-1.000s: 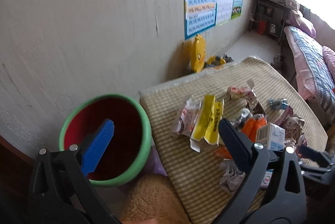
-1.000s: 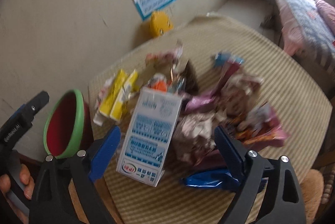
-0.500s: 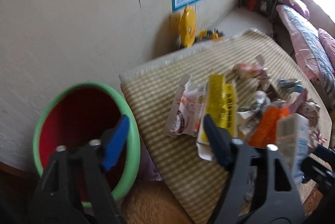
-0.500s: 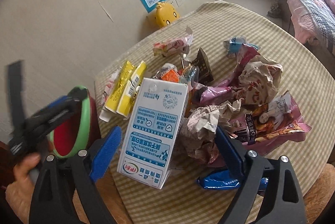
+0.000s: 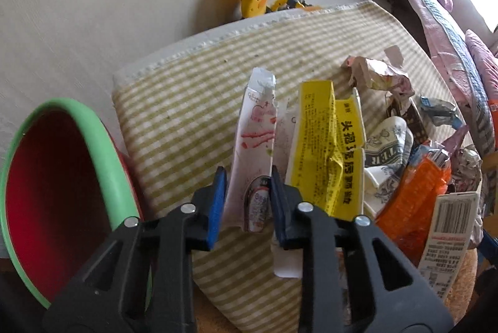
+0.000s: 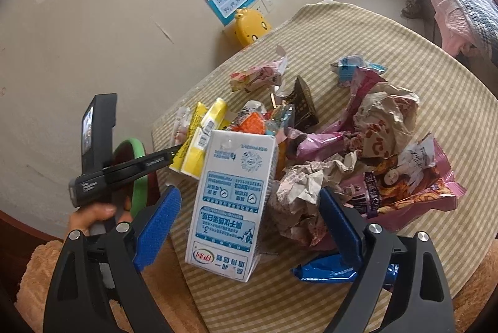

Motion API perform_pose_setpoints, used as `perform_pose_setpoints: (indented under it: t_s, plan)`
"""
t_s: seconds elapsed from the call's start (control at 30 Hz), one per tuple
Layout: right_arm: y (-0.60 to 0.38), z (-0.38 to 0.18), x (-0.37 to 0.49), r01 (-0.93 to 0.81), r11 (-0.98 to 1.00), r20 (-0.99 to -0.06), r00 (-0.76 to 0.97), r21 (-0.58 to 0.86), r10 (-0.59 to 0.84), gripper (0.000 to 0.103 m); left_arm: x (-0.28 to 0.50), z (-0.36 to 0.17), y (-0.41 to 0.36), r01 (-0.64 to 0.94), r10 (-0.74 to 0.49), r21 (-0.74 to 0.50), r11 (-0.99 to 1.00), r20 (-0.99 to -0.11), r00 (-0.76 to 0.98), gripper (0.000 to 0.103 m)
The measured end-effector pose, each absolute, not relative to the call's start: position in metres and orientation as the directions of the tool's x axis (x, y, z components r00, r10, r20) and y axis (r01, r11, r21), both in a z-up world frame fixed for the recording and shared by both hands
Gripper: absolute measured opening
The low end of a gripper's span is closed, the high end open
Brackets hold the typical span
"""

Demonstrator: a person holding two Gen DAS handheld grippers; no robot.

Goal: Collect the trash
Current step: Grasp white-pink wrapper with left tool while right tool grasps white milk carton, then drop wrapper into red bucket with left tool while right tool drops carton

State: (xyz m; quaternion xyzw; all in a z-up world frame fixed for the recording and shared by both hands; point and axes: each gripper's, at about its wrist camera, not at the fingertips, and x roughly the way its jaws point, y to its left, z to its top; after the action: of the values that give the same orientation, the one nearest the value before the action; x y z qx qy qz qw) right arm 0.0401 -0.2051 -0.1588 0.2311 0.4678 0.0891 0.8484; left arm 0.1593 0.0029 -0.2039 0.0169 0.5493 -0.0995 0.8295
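Striped tablecloth [image 5: 193, 102] is littered with wrappers, green-rimmed bin [image 5: 102, 146] just off its edge. Left gripper [image 5: 246, 196] has dropped onto the white-pink wrapper [image 5: 256, 127] and its jaws have just been closing, now pinching its near end, so it's ready for binning. Right gripper [image 6: 249, 227] hangs wide apart around the milk carton [image 6: 232, 196], not gripping.

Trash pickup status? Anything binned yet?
Done: nothing visible in the red bin. In hand: left gripper, jaws just closing, pinches the white-pink wrapper. Right gripper hangs open around the milk carton. Left: yellow packet and the wrapper pile.
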Motion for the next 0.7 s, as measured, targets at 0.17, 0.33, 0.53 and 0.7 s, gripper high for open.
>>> perform_pose_setpoints:
  t_s: [0.17,0.33,0.53,0.7]
  plan:
    - [-0.195,-0.159,0.039,0.042,0.888,-0.761,0.535,0.459,0.368,0.086,0.145,-0.182,0.009,0.153,-0.079,-0.006,0.988,-0.877,0.475,0.019]
    - [-0.180,-0.157,0.039,0.031,0.916,-0.779,0.538,0.400,0.322,0.086,0.116,-0.146,0.021,0.113,-0.020,0.057,0.992,-0.808,0.589,0.019]
    - [-0.152,-0.169,0.045,0.002,0.967,-0.828,0.517,0.256,0.218,0.078,0.090,-0.122,0.037,0.083,-0.029,0.033,0.996,-0.760,0.649,0.019]
    - [-0.157,-0.171,0.045,0.006,0.966,-0.828,0.515,0.260,0.220,0.054,0.077,-0.107,0.048,0.071,-0.039,0.012,0.997,-0.731,0.682,0.019]
